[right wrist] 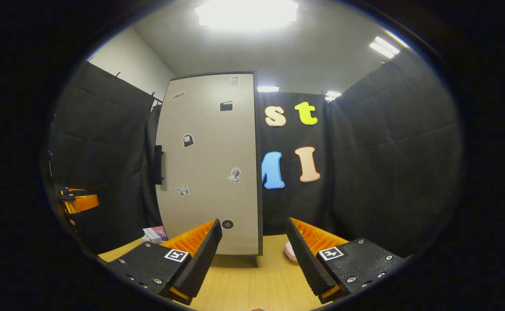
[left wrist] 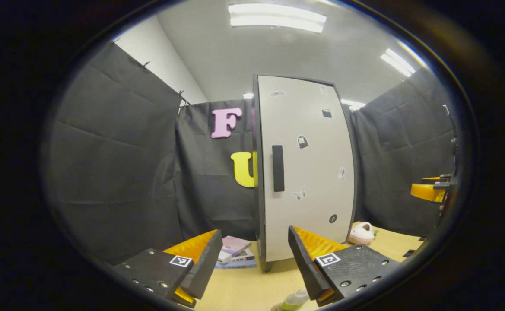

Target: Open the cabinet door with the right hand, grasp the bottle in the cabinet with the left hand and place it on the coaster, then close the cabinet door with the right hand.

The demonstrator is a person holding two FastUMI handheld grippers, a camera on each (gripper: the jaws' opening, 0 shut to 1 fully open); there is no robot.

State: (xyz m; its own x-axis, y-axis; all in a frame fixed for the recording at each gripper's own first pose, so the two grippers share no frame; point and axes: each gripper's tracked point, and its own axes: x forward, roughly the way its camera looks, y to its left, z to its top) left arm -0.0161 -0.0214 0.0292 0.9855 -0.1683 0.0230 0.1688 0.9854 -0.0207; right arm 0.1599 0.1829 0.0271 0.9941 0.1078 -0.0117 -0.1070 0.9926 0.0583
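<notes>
While the cabinet door (left wrist: 306, 172) sits closed, its handle (left wrist: 278, 168) untouched, a bottle (left wrist: 294, 299) already stands on the table (left wrist: 252, 285) below your empty, spread left tongs (left wrist: 252, 263); right tongs (right wrist: 252, 255) spread too, so only withdrawal may remain.

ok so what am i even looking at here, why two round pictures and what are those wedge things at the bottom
Each picture comes from a camera riding on a handheld two-finger gripper; a person holds one in each hand. The wedges at the bottom are that gripper's own fingers.

In the left gripper view, the left gripper is open and holds nothing. It faces a tall cabinet whose door is shut, with a dark handle. On the wooden table lie a stack of books, a small pale slipper-like thing, and what looks like a bottle low down.

In the right gripper view, the right gripper is open too, also empty, facing the same cabinet.
</notes>
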